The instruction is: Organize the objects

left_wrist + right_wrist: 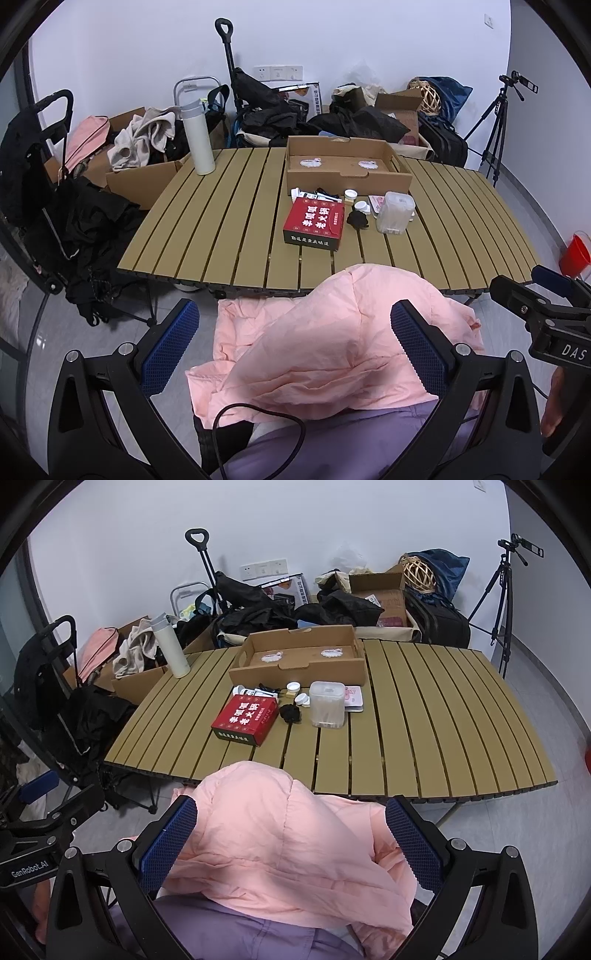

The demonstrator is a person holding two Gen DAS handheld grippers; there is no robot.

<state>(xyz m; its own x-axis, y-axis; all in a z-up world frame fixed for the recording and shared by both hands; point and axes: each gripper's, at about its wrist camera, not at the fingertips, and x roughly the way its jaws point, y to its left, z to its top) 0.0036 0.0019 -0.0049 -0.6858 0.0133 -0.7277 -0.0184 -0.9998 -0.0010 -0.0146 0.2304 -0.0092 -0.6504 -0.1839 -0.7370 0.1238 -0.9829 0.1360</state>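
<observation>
A slatted olive table (229,221) (443,716) carries an open cardboard tray (343,166) (299,661), a red box (314,223) (245,720), a clear plastic container (393,212) (327,703), small white jars (360,203) (301,698), a black scrunchie (357,219) (289,712) and a white bottle (197,136) (171,646). Both grippers hang low in front of the table over a pink jacket (332,347) (280,845). My left gripper (295,339) is open and empty. My right gripper (291,838) is open and empty; it also shows at the right edge of the left wrist view (543,306).
Bags, clothes and cardboard boxes (144,181) are piled behind and left of the table. A tripod (495,122) stands at the back right. A red bucket (574,253) sits on the floor at the right. A cable (258,413) lies across the purple trousers.
</observation>
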